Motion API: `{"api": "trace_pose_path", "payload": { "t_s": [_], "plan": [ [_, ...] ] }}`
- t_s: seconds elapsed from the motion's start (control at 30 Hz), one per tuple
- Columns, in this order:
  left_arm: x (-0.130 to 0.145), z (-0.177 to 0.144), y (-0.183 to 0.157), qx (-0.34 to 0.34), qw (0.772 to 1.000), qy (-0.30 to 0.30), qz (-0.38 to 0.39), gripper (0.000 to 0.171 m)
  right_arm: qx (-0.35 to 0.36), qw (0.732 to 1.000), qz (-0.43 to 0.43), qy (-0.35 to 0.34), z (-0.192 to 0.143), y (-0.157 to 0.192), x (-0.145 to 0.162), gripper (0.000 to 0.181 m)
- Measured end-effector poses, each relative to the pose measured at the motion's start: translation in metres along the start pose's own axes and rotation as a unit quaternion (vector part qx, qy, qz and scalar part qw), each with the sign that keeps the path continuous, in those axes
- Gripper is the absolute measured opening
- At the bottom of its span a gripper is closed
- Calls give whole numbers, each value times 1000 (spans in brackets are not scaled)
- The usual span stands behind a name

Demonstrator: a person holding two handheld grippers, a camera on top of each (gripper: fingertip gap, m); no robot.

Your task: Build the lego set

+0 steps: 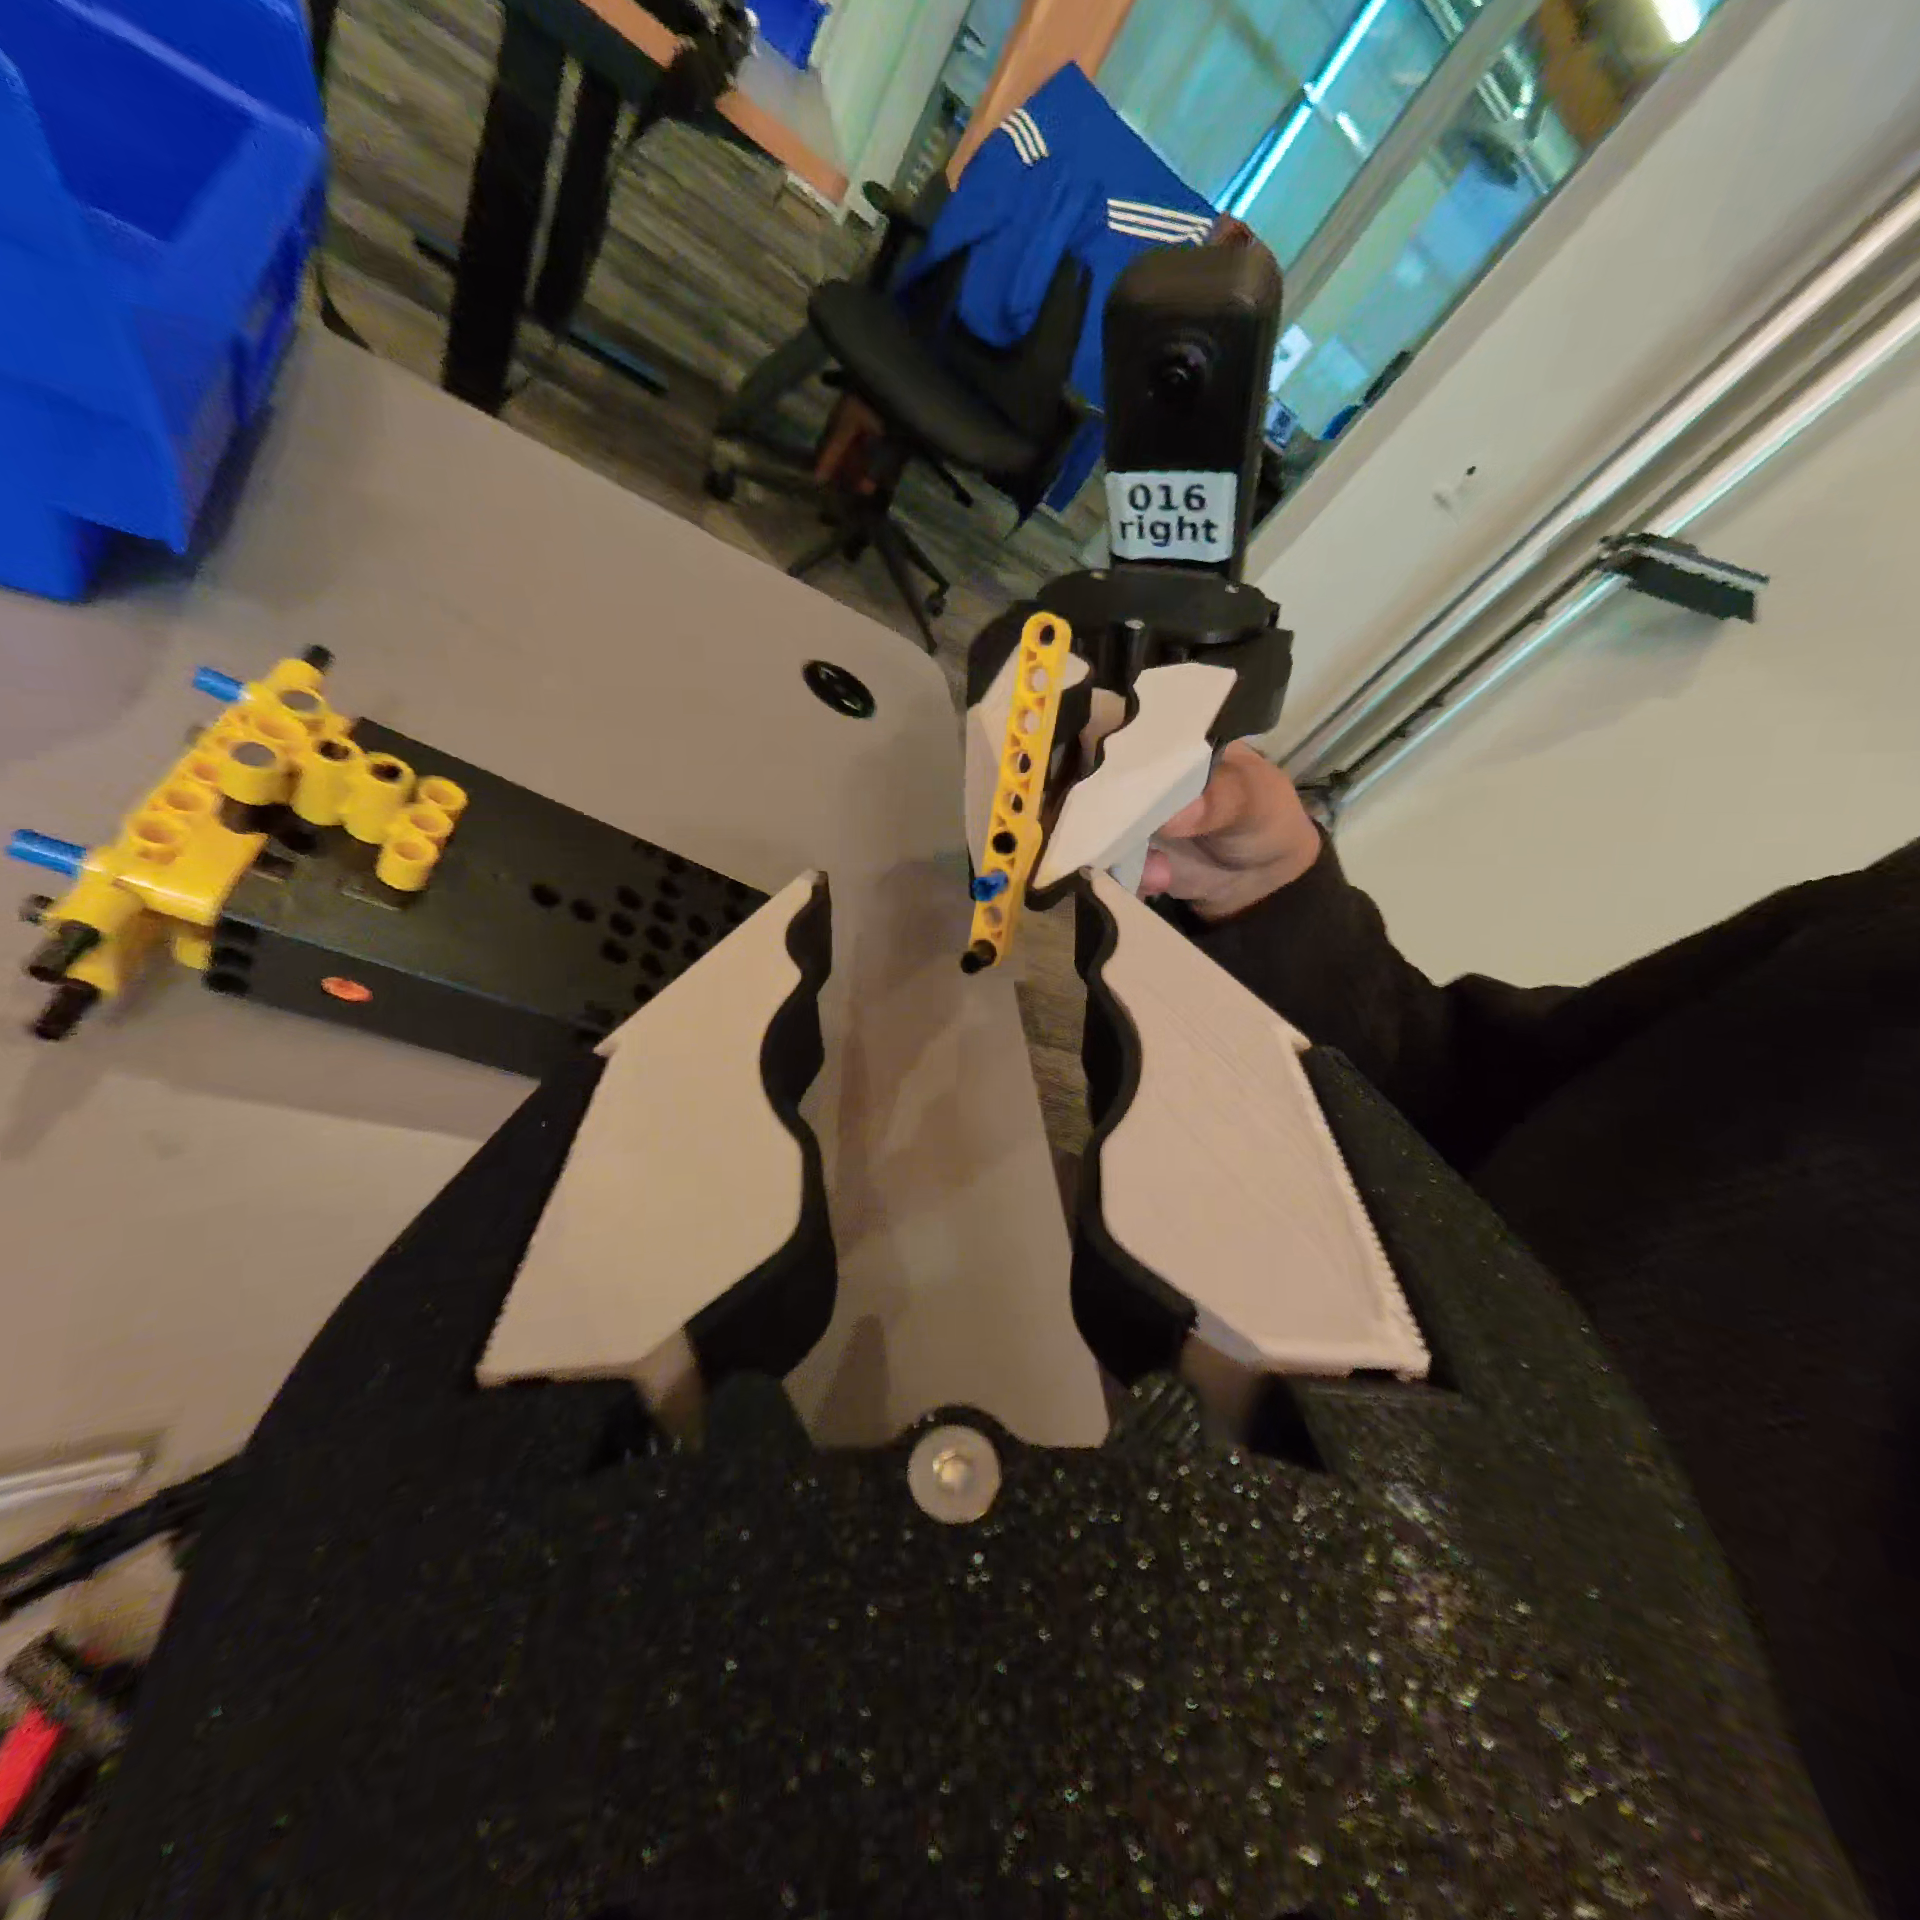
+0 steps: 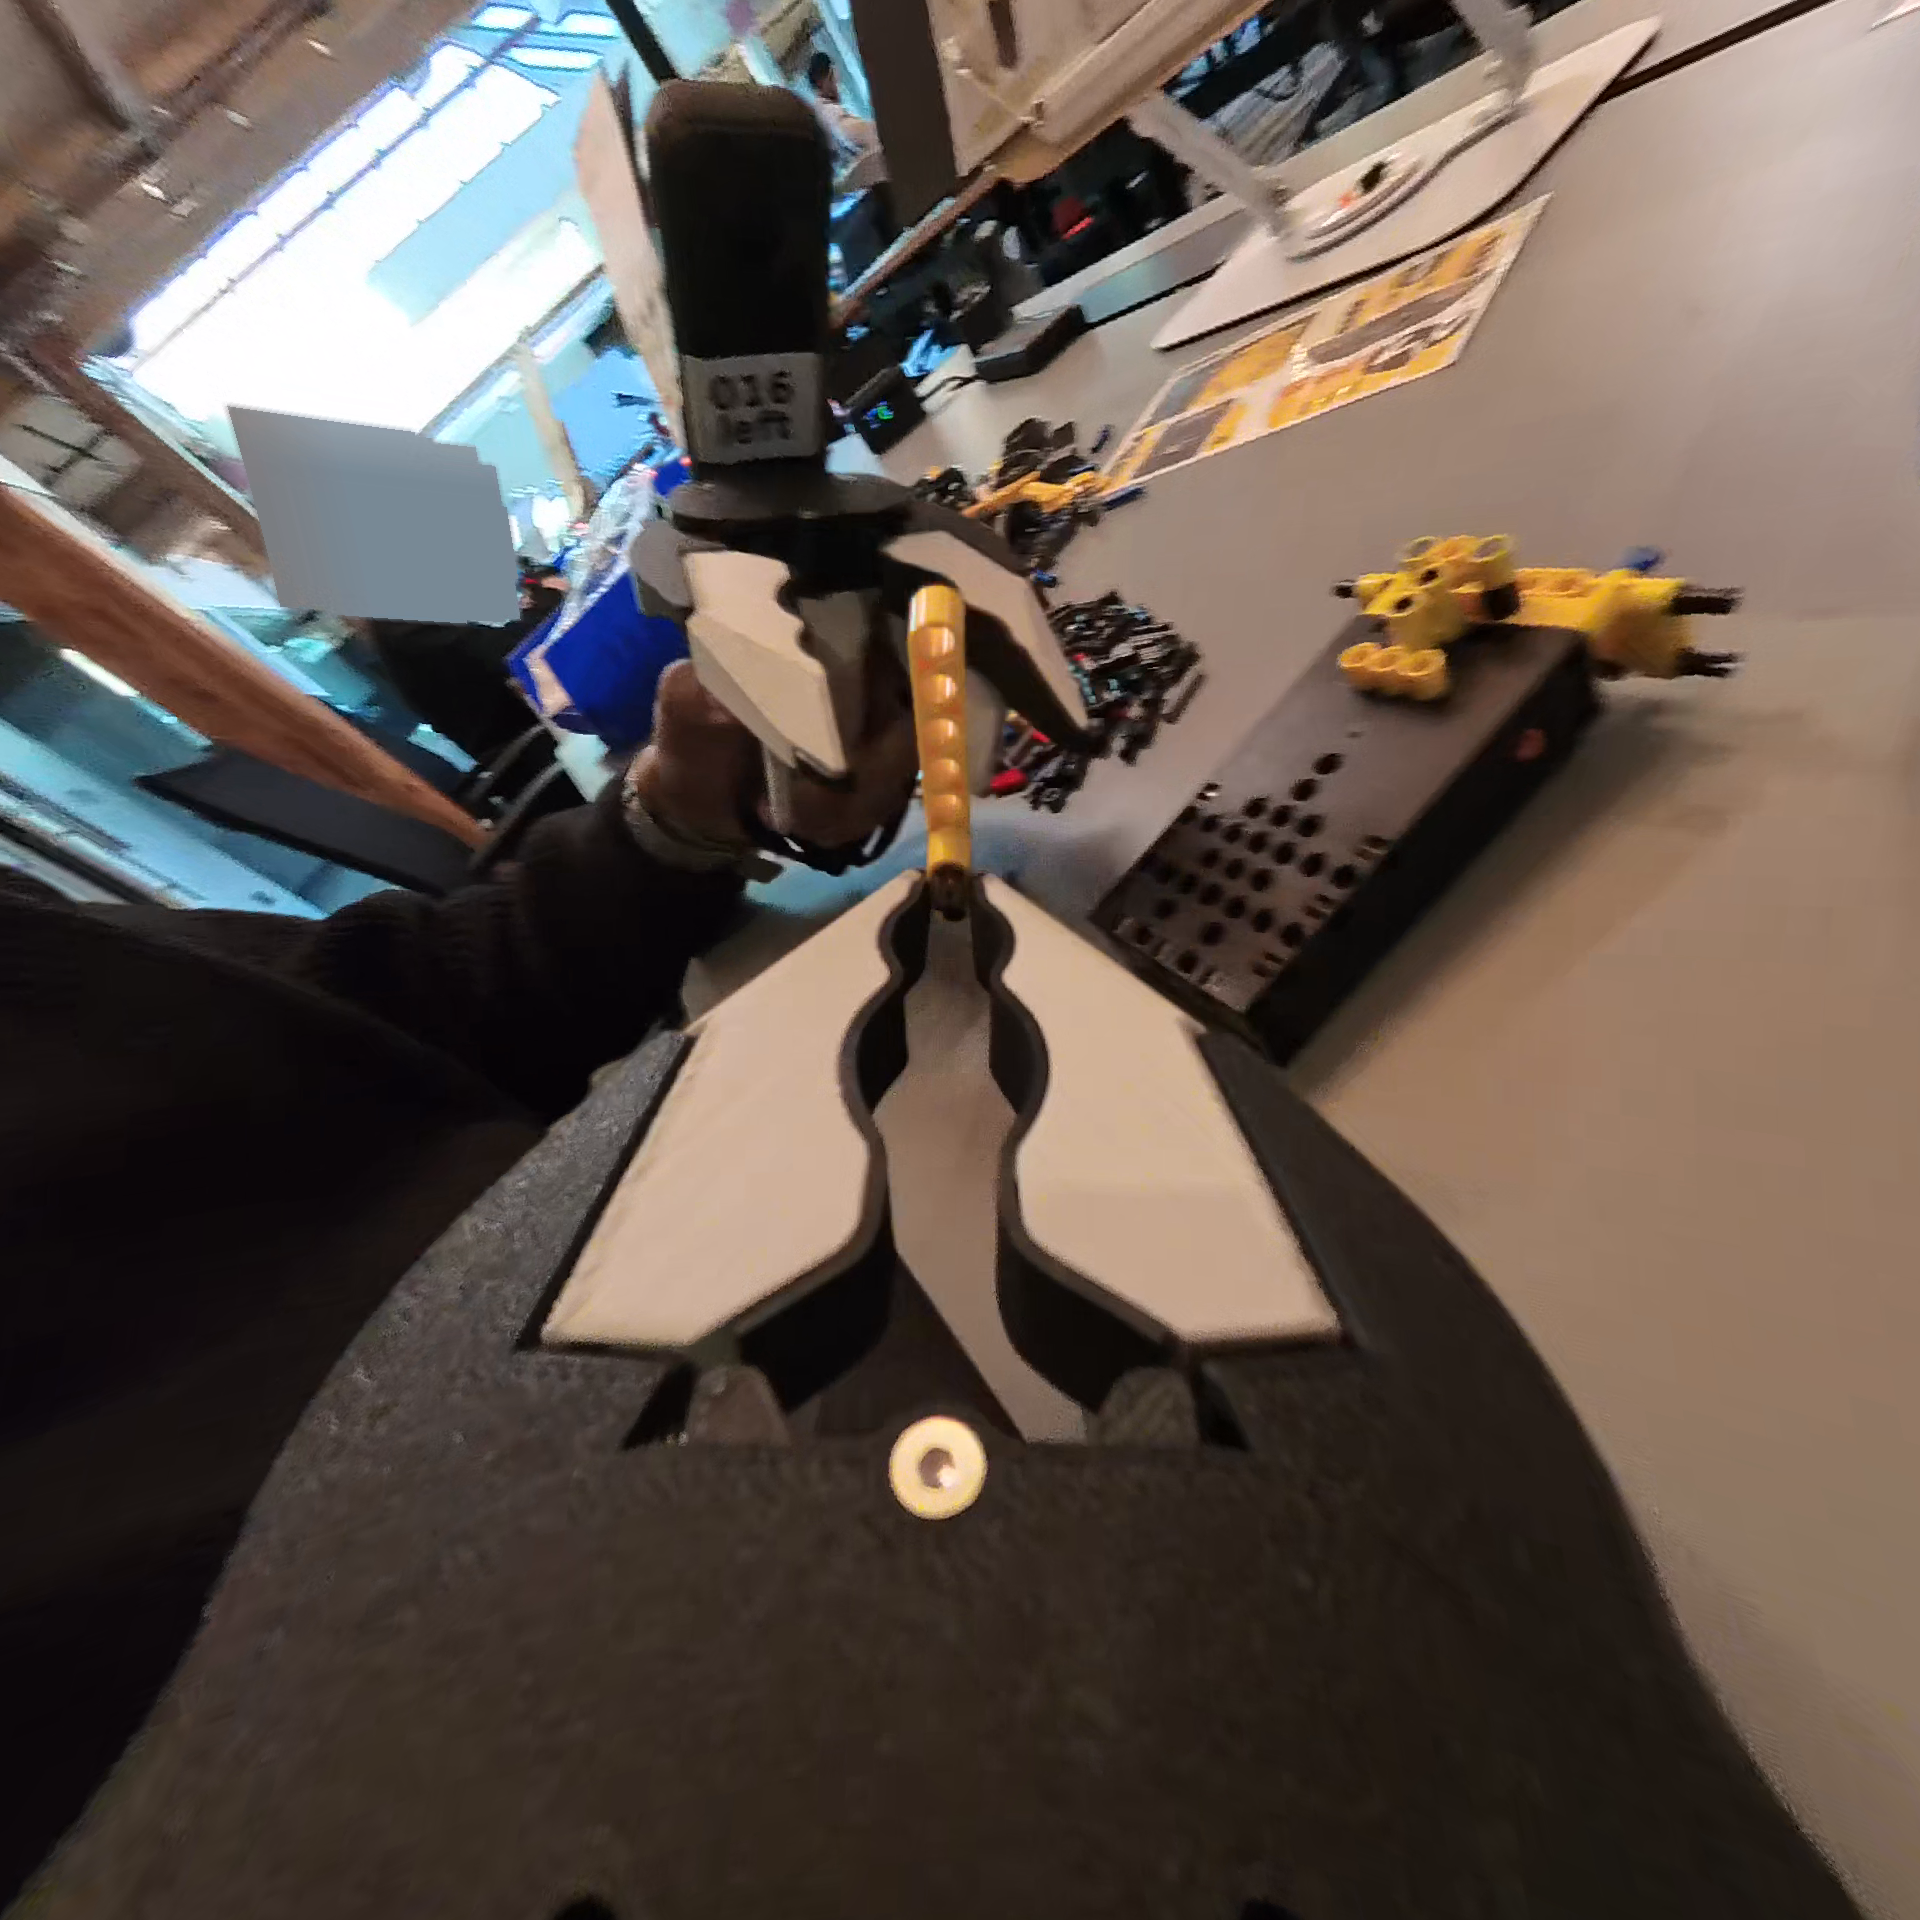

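My right gripper (image 2: pixel 949 881) is shut on one end of a long yellow holed beam (image 2: pixel 940 717), which sticks out towards my left gripper. In the left wrist view the beam (image 1: pixel 1016 769) hangs from the right gripper (image 1: pixel 1029 878), with a blue pin and a black pin near its lower end. My left gripper (image 1: pixel 956 894) is open and empty, and the beam's lower end lies just beyond its fingertips. In the right wrist view the left gripper (image 2: pixel 943 743) stands open around the beam without touching it. A yellow assembly (image 1: pixel 260 800) with blue and black pins sits on a black perforated box (image 1: pixel 499 935).
Blue bins (image 1: pixel 125 260) stand at the table's far left. An office chair (image 1: pixel 935 384) with a blue jacket stands past the table edge. In the right wrist view a pile of loose parts (image 2: pixel 1112 665) and a printed sheet (image 2: pixel 1330 343) lie beyond the box (image 2: pixel 1351 831) and assembly (image 2: pixel 1475 613). The tips of both grippers are at nearly the same place.
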State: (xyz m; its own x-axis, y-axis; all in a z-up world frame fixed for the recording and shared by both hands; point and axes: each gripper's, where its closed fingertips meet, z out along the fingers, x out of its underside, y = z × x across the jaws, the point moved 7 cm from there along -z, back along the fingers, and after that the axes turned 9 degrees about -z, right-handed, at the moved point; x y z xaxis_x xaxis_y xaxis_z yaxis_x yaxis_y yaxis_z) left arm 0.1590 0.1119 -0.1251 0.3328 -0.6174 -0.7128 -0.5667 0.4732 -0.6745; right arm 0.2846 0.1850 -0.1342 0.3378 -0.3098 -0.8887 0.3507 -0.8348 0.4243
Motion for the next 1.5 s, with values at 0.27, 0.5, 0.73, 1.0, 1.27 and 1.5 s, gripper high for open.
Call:
{"api": "trace_pose_path", "payload": {
  "t_s": [0.27, 0.5, 0.73, 1.0, 1.27, 1.5],
  "plan": [
    [11, 11, -7, 78, 995, 34, -44, 8, -17, 999, -11, -33, 5, 7, -11, 8],
    [3, 1, -6, 173, 976, -14, -134, 6, 102, 937, -307, -132, -19, 31, -35, 35],
    [7, 5, -15, 241, 956, 9, -165, 6, 177, 804, -566, -42, -5, 48, -29, 32],
    [10, 7, -18, 236, 960, 28, -147, 6, 123, 828, -547, -20, 2, 47, -28, 19],
    [12, 5, -21, 236, 962, 47, -131, 6, 74, 839, -538, 18, 4, 49, -31, 16],
    [-1, -2, -8, 114, 990, -20, -77, 29, 90, 849, -514, 80, 0, 32, -47, 15]
  ]
}}
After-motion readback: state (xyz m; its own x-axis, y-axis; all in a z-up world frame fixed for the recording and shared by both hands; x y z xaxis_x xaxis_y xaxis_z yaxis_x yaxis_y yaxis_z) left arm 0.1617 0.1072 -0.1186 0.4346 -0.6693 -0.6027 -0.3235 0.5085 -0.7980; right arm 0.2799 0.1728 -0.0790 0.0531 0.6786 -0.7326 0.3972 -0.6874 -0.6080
